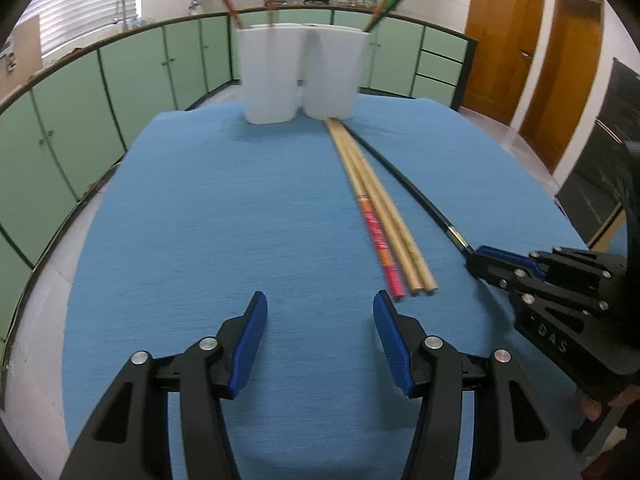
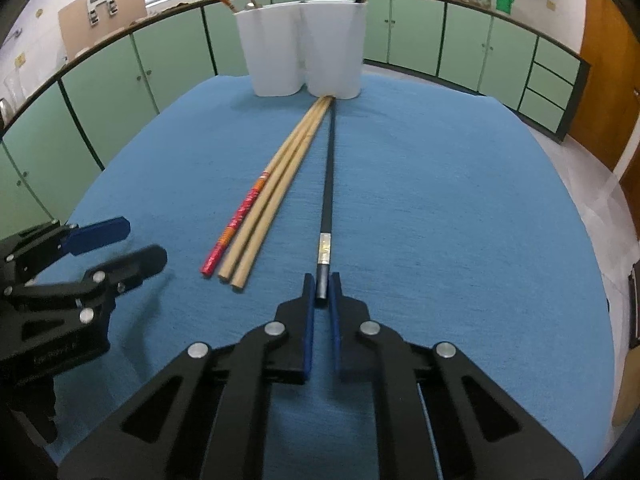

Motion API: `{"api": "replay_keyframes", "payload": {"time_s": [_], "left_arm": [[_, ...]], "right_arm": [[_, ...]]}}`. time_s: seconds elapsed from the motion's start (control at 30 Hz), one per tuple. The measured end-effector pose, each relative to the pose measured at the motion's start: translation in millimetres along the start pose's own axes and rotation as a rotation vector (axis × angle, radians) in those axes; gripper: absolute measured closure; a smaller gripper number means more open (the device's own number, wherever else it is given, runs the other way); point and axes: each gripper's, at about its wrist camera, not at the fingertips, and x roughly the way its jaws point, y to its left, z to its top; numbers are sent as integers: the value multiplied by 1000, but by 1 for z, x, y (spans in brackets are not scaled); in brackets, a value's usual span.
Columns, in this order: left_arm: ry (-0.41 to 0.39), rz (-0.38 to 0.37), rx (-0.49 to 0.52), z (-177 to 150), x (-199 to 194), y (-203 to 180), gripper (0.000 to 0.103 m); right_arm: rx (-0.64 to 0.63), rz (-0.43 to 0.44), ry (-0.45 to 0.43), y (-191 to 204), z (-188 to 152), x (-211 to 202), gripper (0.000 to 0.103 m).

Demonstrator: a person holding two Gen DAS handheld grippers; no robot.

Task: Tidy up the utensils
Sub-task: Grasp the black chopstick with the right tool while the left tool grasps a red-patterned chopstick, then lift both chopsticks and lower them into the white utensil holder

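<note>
Four chopsticks lie on the blue cloth (image 2: 440,200) ahead of you, all pointing toward the white holder (image 2: 304,50) at the far edge. Your right gripper (image 2: 321,288) has its jaws drawn in tight on the near end of the black chopstick (image 2: 329,184), whose far tip reaches the foot of the holder. Just to its left, touching one another, sit two plain wooden chopsticks (image 2: 272,200) and a red-patterned chopstick (image 2: 236,224); a narrow strip of cloth separates them from the black one.

Your left gripper (image 1: 320,320) stands wide open over bare cloth and grips nothing. The red-patterned chopstick's near end lies just past its right fingertip.

To the right of the black chopstick the cloth runs bare to its curved edge. To the left of the bundle there is also open cloth, broken only by your left gripper.

Your right camera shows the metal band (image 2: 325,250) near the black chopstick's handle and the grip itself. Your left camera shows that grip only from the side, and blurred. Both views show other chopsticks standing in the holder's compartments.
</note>
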Motion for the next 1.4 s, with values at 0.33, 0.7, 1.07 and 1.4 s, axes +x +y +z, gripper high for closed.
{"api": "replay_keyframes", "payload": {"time_s": [0.33, 0.7, 1.07, 1.4], "left_arm": [[24, 5, 42, 7, 18, -22, 48], [10, 107, -53, 6, 14, 12, 48], [1, 74, -35, 10, 20, 1, 62], [-4, 42, -19, 8, 17, -9, 97]], "right_arm": [[39, -8, -11, -21, -2, 0, 97], [52, 17, -14, -27, -4, 0, 97], [64, 39, -15, -32, -3, 1, 96], [77, 63, -15, -35, -1, 3, 97]]}}
